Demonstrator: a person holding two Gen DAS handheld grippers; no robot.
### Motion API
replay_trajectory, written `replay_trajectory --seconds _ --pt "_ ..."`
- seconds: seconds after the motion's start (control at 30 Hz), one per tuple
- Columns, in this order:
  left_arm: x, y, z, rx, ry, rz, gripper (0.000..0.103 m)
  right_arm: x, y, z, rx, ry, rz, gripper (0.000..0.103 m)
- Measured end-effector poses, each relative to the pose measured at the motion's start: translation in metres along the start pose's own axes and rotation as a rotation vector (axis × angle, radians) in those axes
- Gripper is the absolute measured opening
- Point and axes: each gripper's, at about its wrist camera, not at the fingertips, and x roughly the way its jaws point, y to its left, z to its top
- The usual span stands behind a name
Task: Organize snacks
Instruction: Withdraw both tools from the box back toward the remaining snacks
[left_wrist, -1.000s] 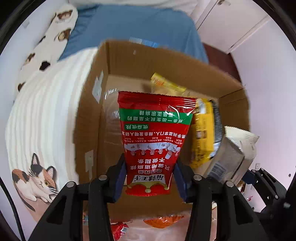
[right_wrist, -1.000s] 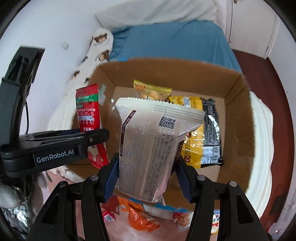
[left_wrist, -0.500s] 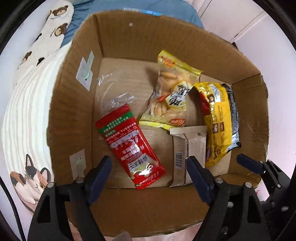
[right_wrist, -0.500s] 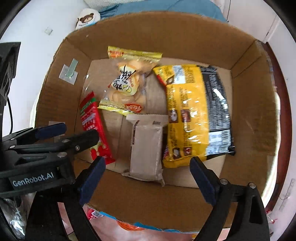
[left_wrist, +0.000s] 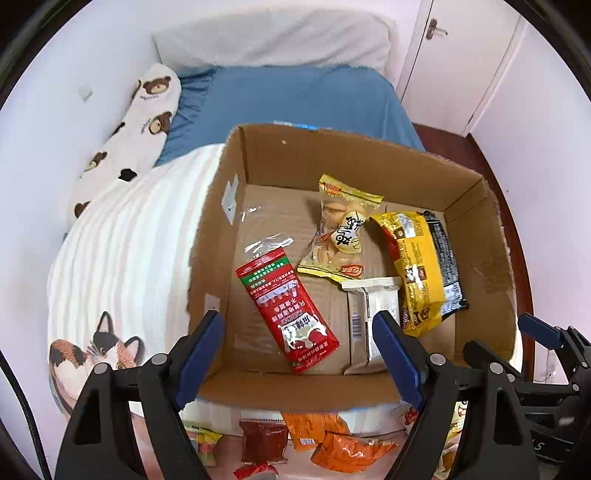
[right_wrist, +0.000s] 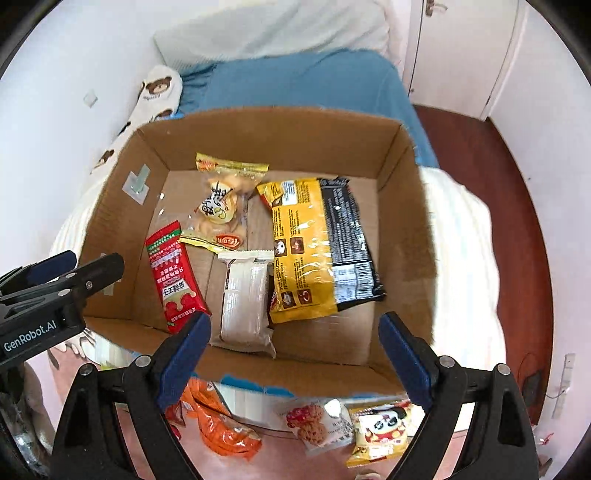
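Observation:
An open cardboard box (left_wrist: 347, 391) (right_wrist: 402, 229) stands on the bed. In it lie a red packet (left_wrist: 288, 306) (right_wrist: 173, 273), a white packet (left_wrist: 369, 325) (right_wrist: 245, 295), a yellow-and-black bag (left_wrist: 421, 269) (right_wrist: 317, 243) and a clear yellow bag of biscuits (left_wrist: 341, 229) (right_wrist: 221, 203). My left gripper (left_wrist: 299, 325) is open and empty above the box's near wall. My right gripper (right_wrist: 295, 328) is open and empty above the same wall, to the right of the left one (right_wrist: 55, 273).
Several loose snack packets lie in front of the box: orange ones (left_wrist: 351, 446) (right_wrist: 221, 424), a dark red one (left_wrist: 264, 439), a cookie packet (right_wrist: 314, 424) and a panda packet (right_wrist: 380, 432). A striped blanket (left_wrist: 122, 258), blue sheet (left_wrist: 295, 99) and bear pillow (left_wrist: 140, 122) surround the box.
Both grippers let go of their packets: the red packet and the white packet now lie in the box. Both grippers have since pulled back and up from the box.

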Motion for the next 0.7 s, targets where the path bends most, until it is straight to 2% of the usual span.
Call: replay_trajectory --seconds 0.2,0.43,0.57,0.7 --pt "-0.041 -0.001 -0.022 0.010 -0.107 0.008 0.082 -0.034 0.003 -0.020 0.016 -0.068 0.007 0.094" --pt "-0.082 -0.004 -0.043 0.030 -0.185 -0.003 0.082 -0.080 0.005 -0.042 0.041 -0.163 0.022 0.094" --pt "-0.101 -0.006 -0.053 0.039 -0.219 -0.008 0.082 -0.099 0.008 -0.051 0.051 -0.201 0.040 0.094" --pt "-0.107 -0.002 -0.061 0.037 -0.217 -0.014 0.082 -0.105 0.010 -0.060 0.063 -0.213 0.058 0.094"
